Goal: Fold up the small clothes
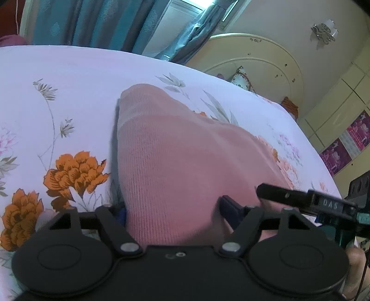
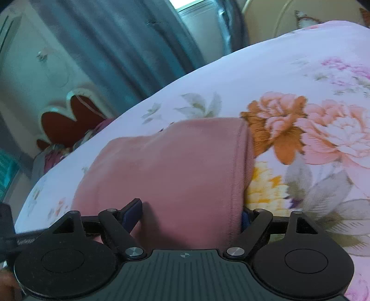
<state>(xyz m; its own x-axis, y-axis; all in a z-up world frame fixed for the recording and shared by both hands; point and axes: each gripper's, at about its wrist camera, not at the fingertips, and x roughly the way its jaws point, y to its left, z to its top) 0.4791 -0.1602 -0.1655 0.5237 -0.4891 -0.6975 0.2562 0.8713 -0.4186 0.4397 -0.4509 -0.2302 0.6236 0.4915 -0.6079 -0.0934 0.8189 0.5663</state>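
A small pink ribbed garment [image 1: 175, 162] lies on a white floral bedsheet [image 1: 76, 76]. My left gripper [image 1: 175, 215] stands wide open with the cloth's near edge between its fingers; the left finger is mostly hidden by the cloth, the right finger [image 1: 231, 208] lies on it. The right gripper's finger [image 1: 300, 196] shows at the right of this view. In the right wrist view the same garment [image 2: 175, 166] fills the middle, its hem at the right. My right gripper [image 2: 192, 213] is also wide open, the cloth bunched between its fingers.
Teal curtains [image 1: 97, 20] and a window stand behind the bed. A cream headboard [image 1: 261, 55] with pillows is at the far right. Cupboards with pink posters [image 1: 346, 143] line the wall. A red heart-shaped cushion [image 2: 69, 120] sits beyond the bed edge.
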